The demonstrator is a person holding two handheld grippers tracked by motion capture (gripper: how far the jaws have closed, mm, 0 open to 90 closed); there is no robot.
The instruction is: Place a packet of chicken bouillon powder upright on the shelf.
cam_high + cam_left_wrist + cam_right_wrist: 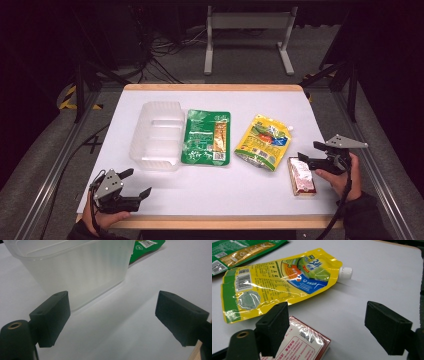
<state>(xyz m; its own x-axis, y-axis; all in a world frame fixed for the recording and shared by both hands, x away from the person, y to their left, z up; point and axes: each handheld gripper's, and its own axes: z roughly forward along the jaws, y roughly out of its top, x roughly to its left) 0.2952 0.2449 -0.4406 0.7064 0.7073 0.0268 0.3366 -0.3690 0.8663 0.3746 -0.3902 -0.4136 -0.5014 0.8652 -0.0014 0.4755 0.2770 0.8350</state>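
Two grippers sit at the bottom of the high view. The left gripper [135,184], lower left, holds its jaws wide with nothing between them. The right gripper [309,151], at the right edge, also has its jaws wide and bare, just beside one red-edged box [301,176] lying flat on the white bench [210,187]. Farther up, mid-frame, lie one yellow spouted pouch [263,141], one green packet [206,137] and, left of it, one clear plastic tub [156,135], all separate.
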